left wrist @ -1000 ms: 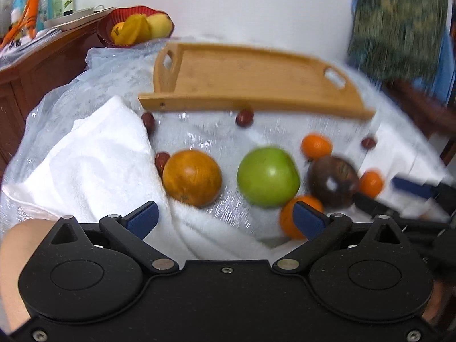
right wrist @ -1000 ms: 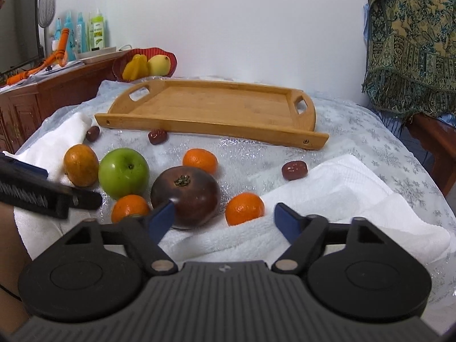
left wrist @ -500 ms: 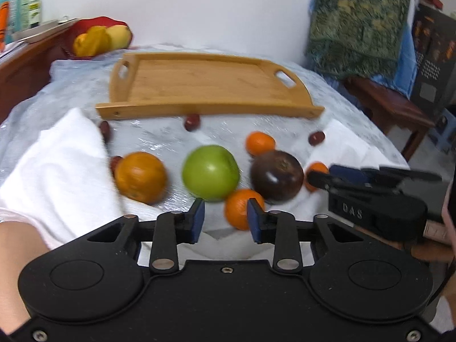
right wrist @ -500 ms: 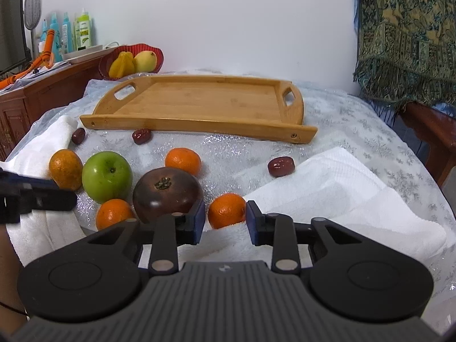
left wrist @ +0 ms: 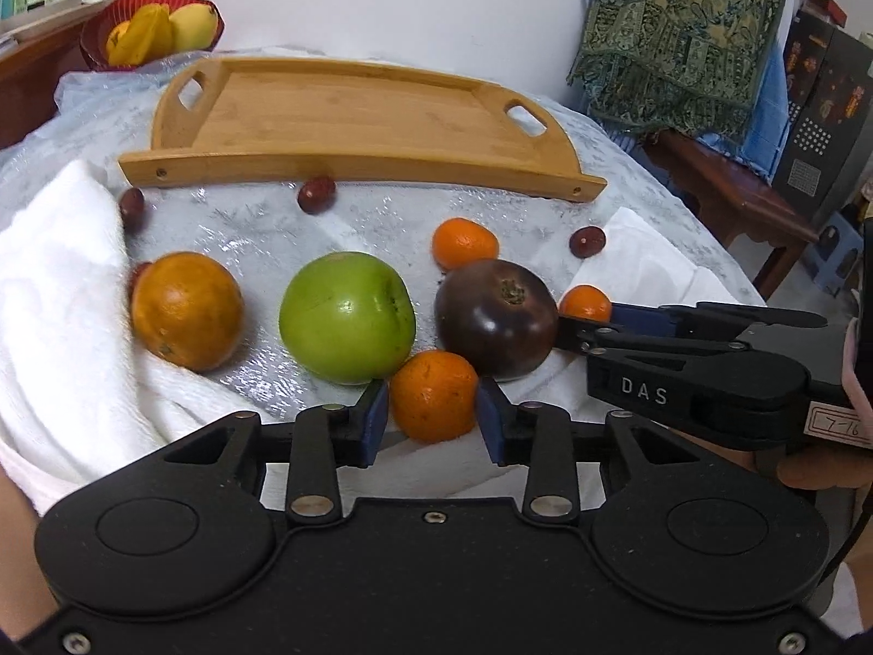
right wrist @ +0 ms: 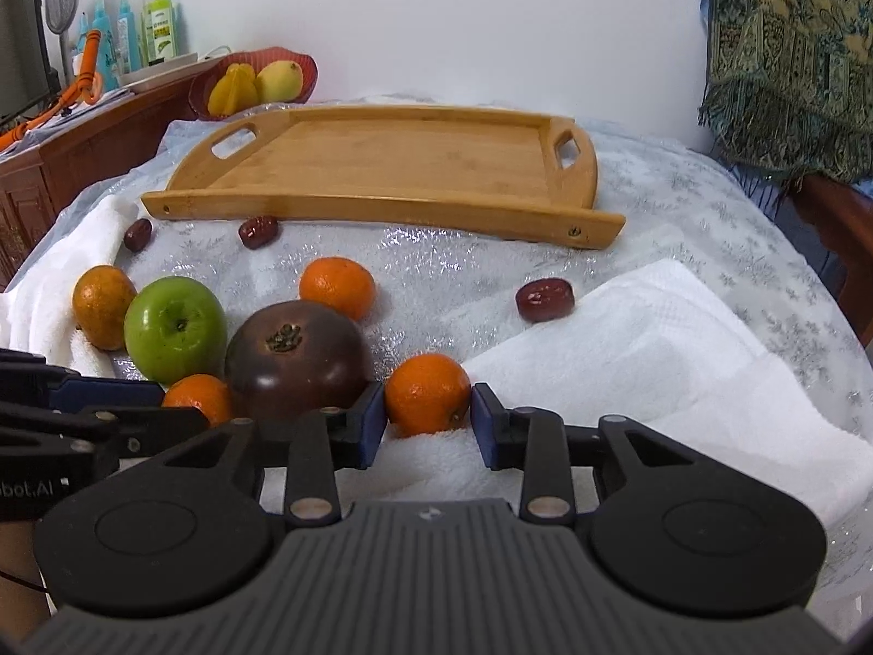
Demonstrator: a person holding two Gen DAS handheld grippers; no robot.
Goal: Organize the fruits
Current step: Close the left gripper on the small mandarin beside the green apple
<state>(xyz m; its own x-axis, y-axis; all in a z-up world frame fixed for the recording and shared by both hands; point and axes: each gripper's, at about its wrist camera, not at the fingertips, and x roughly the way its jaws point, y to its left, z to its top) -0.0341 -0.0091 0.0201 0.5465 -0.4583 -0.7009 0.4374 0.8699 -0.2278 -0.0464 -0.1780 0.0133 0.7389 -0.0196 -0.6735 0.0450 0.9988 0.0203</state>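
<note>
Both tongs reach toward the fruit in front of the wooden tray point(left wrist: 349, 125). Our left tongs point(left wrist: 434, 417) have just been opening a little, and their blue pads flank a small mandarin point(left wrist: 434, 393), the nearest fruit on this side of the tray; the left pad looks to be just off the skin and the right pad at its edge, so we cannot say that they grip it. Our right tongs point(right wrist: 428, 417) have also just been opening, and their pads sit against both sides of a second mandarin point(right wrist: 428, 393), which rests on the edge of a white towel point(right wrist: 655, 349), nearer us than the tray's right end.

Between the tray and the two mandarins lie a dark purple fruit point(left wrist: 496, 316), a green apple point(left wrist: 346, 322) and an orange point(left wrist: 185, 308), in a row along the tray's near rail. A third mandarin point(left wrist: 465, 243) sits closer to the tray, and small red dates point(left wrist: 315, 194) lie just before its rail. Nothing lies in the tray. Everything stands on a surface under a shiny patterned cover point(right wrist: 682, 202).
</note>
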